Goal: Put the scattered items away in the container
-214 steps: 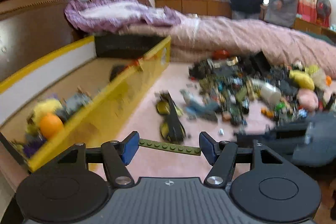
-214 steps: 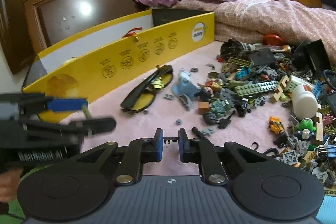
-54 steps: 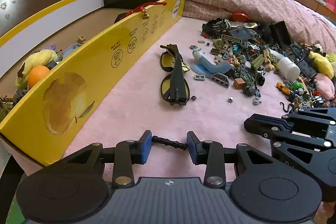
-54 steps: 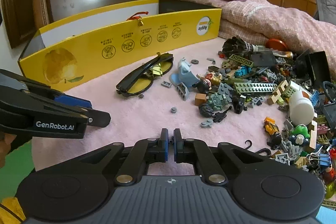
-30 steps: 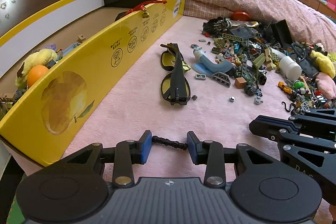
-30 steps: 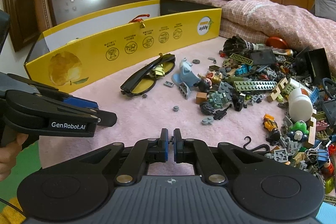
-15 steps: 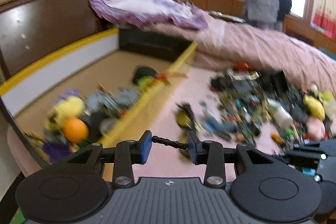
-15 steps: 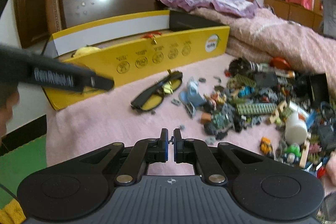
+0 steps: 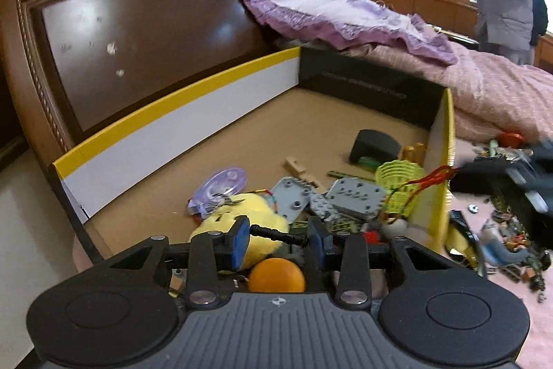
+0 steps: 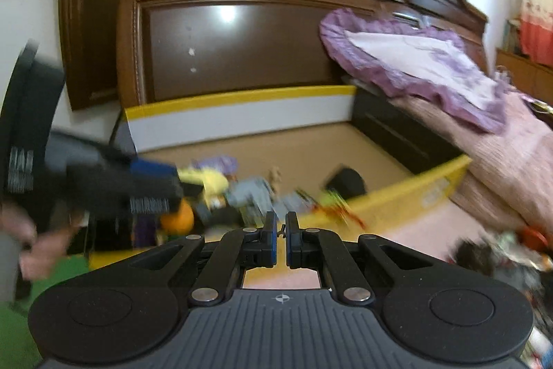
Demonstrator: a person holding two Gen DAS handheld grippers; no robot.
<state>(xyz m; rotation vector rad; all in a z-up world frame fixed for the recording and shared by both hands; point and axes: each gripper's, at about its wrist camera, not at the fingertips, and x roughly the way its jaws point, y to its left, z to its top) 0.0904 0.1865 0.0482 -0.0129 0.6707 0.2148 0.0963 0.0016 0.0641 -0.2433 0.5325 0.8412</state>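
Observation:
My left gripper (image 9: pixel 278 236) is shut on a thin black rod (image 9: pixel 276 235) held crosswise between its blue pads, above the near end of the yellow cardboard box (image 9: pixel 172 99). Below it lie a yellow plush toy (image 9: pixel 238 223), an orange ball (image 9: pixel 276 279) and grey plates (image 9: pixel 356 196). My right gripper (image 10: pixel 281 239) is shut on a tiny dark piece (image 10: pixel 282 230), just outside the box's yellow front wall (image 10: pixel 439 175). The left gripper (image 10: pixel 103 182) shows blurred at the left of the right wrist view.
The box (image 10: pixel 242 109) also holds a black block (image 9: pixel 375 146), a purple clip (image 9: pixel 221 184) and a yellow basket (image 9: pixel 397 175). The dark wooden headboard (image 9: pixel 138 23) stands behind. A purple pillow (image 9: pixel 331 9) and pink quilt (image 9: pixel 501 95) lie right. Scattered toys (image 9: pixel 508 230) remain on the bed.
Both grippers have swung left from the toy pile. The left one, with the black rod, is now over the box; the right one, with its tiny piece, has come up to the front wall.

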